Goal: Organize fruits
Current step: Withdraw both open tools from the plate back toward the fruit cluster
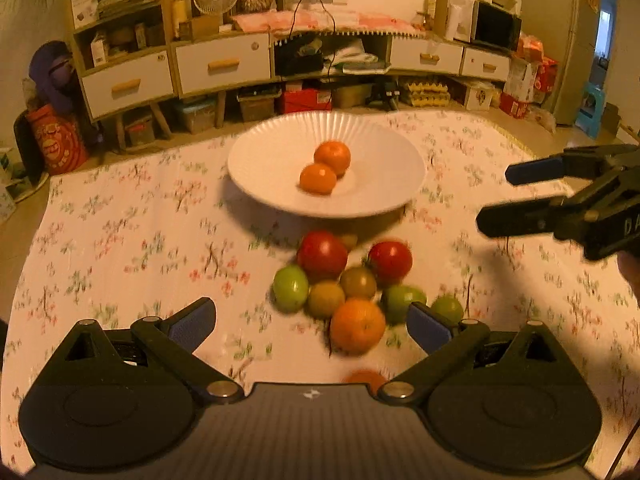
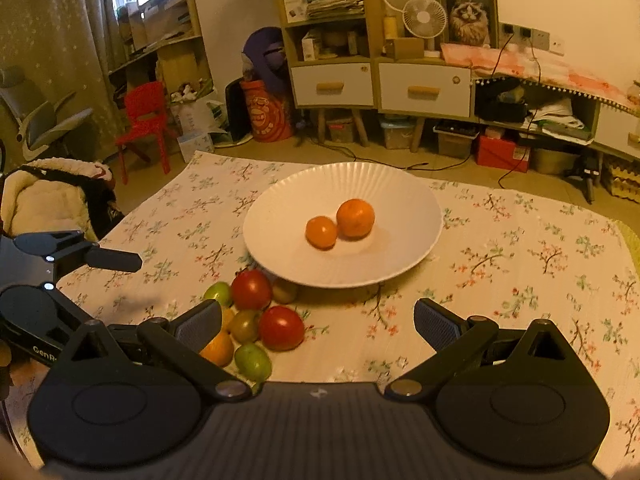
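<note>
Fruits (image 1: 344, 292) piled before left gripper (image 1: 312, 324), right gripper (image 2: 318, 324); jaws spread, empty.

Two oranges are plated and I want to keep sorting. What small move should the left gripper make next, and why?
Probably ease the open left gripper forward and down around the loose orange. It lies nearest between the fingers, at the front of the pile, and matches the two oranges already on the white plate.

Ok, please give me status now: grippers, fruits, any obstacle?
Left gripper open, empty; right gripper open, empty. Two oranges in white plate, remaining fruit pile on tablecloth. Nothing in the way.
</note>
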